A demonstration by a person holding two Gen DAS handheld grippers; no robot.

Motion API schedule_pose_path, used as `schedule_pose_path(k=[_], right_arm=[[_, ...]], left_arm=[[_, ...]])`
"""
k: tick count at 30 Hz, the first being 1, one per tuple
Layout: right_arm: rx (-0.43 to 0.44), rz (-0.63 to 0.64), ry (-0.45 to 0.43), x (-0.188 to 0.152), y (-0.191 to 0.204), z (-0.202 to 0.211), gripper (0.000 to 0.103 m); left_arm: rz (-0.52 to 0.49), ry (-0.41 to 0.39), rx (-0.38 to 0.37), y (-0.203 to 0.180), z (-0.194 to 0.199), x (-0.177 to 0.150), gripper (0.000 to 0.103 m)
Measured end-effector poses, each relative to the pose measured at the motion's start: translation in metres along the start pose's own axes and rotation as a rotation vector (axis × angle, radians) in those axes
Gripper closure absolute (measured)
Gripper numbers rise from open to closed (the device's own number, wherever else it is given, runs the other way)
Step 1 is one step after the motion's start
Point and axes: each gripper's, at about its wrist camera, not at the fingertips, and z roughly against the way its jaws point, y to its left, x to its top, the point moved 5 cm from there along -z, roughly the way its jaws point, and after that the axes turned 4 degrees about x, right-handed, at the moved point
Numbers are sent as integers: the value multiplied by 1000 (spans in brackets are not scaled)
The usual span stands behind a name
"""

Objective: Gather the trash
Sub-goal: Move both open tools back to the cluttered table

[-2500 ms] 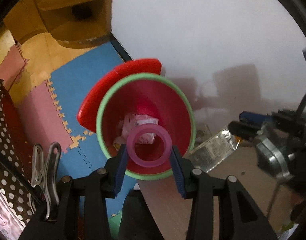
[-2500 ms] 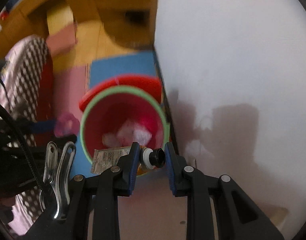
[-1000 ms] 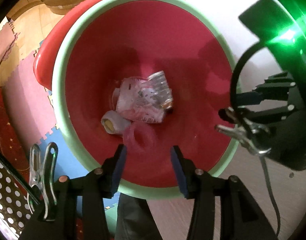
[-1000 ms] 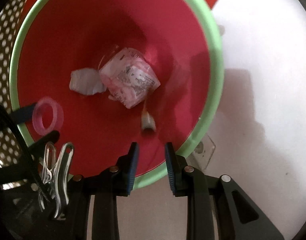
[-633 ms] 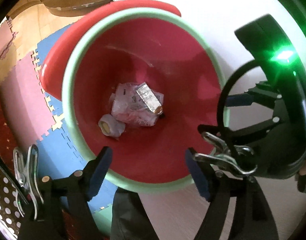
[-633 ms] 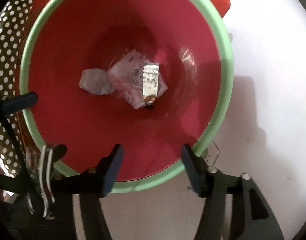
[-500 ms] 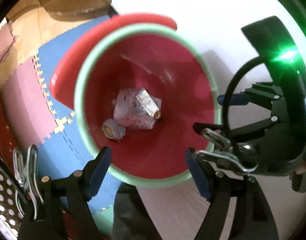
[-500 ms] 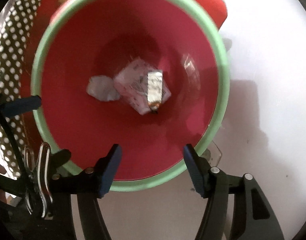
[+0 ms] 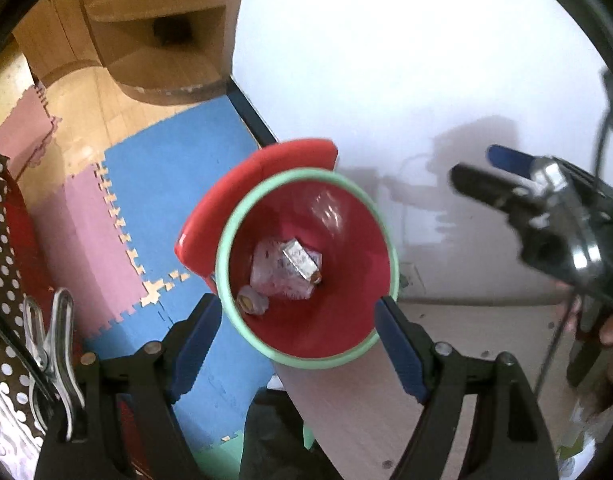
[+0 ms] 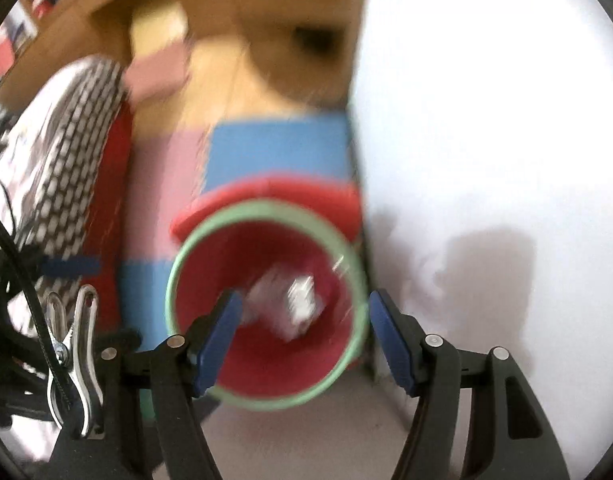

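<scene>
While both hand-held grippers hang spread and empty, left gripper (image 9: 296,344) and right gripper (image 10: 304,338), the round red bin with a green rim (image 9: 274,348) holds crumpled wrappers (image 9: 284,276) (drop apparently finished); next, seek more trash.

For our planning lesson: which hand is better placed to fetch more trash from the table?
Probably right: the right gripper hangs on the table side, while the left gripper sits above the red bin beyond its edge. Both have just been opening, nothing between their jaws.
</scene>
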Motion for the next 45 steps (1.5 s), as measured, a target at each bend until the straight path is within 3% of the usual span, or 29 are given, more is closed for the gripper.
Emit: schedule_pose_path(k=[4, 8, 13, 21, 25, 33, 45], right_arm=[[5, -128, -97, 7, 3, 46, 35], [45, -248, -219, 10, 21, 99, 35], [106, -388, -344, -14, 38, 161, 35], [-1, -328, -381, -61, 52, 223, 35], [-31, -324, -402, -89, 56, 256, 35], [-73, -336, -475, -143, 81, 332, 35], [-115, -475, -546, -241, 80, 398, 35]], left_arm=[[16, -48, 7, 0, 40, 7, 21], [18, -101, 62, -1, 81, 9, 21], [-12, -173, 108, -19, 127, 3, 21], [20, -280, 114, -51, 197, -29, 21], [23, -294, 89, -68, 223, -53, 21], [-86, -330, 41, -113, 257, -99, 22], [-178, -348, -20, -168, 290, -156, 21]])
